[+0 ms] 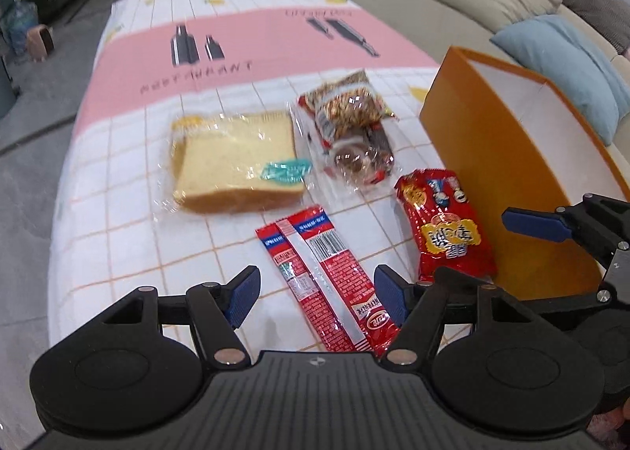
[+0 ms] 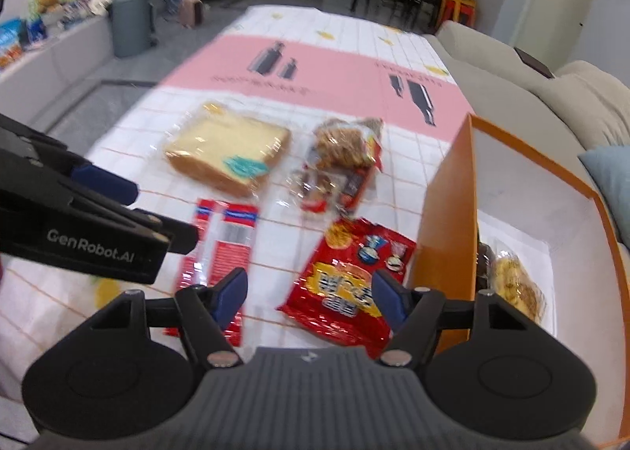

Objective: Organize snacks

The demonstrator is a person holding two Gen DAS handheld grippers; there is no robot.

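The left gripper (image 1: 315,298), jaws spread and empty, hovers above the long red foil sausage packet (image 1: 323,284) on the checked tablecloth (image 1: 118,237), its long axis running toward eleven o'clock between the pads, nearer this hand than the equally unclenched right gripper (image 2: 309,298).

My claws' matt black plastic frames carry ribbed blue pads (image 1: 244,294). Glossy red foil packet (image 2: 346,280); crinkled clear film over the bread slice (image 1: 236,162); smooth orange cardboard box (image 1: 492,158), white inside; printed cloth table cover (image 1: 236,40).
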